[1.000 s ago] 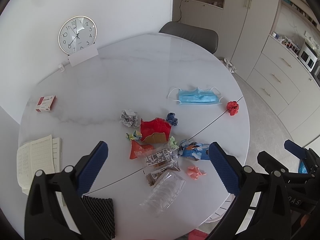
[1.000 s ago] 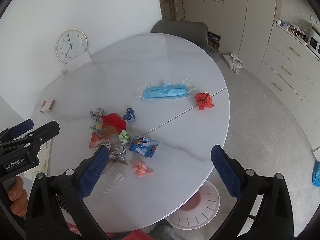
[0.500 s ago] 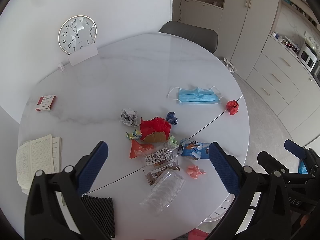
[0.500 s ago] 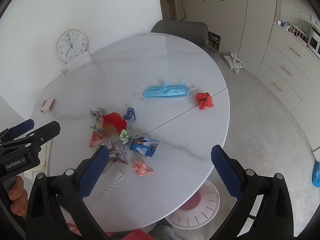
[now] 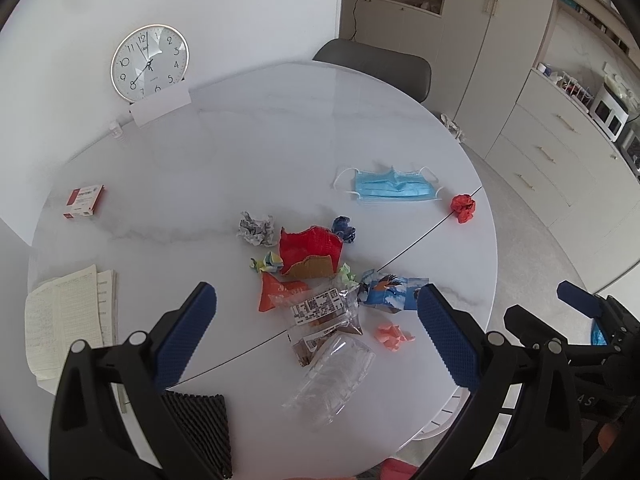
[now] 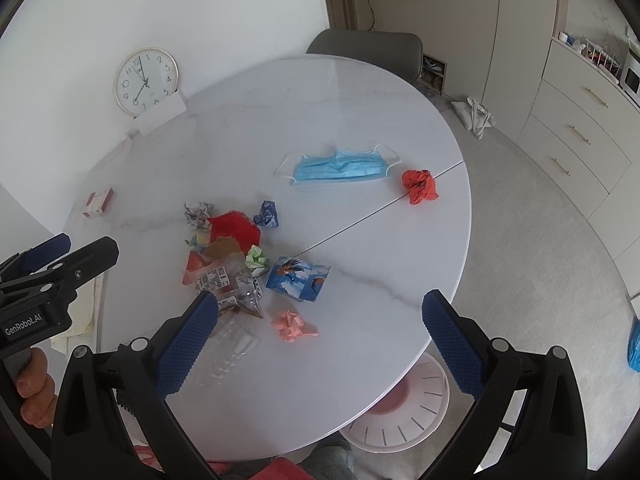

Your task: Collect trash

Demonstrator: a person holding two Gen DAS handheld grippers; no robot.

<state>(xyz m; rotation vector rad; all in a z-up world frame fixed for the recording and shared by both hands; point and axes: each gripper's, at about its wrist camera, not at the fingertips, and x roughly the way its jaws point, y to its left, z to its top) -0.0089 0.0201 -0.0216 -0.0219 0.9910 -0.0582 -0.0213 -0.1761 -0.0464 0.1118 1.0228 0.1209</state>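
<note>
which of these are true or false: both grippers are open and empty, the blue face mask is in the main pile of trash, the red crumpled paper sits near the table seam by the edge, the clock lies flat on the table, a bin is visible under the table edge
1. Both grippers are open and empty. True: the left gripper and the right gripper both have their jaws spread wide, holding nothing.
2. The blue face mask is in the main pile. False: it lies flat on its own, apart from the pile.
3. The red crumpled paper sits near the seam by the table edge. True.
4. The clock lies flat on the table. False: it stands upright against the wall.
5. A bin shows under the table edge. True: a pale round one, on the floor.
</note>
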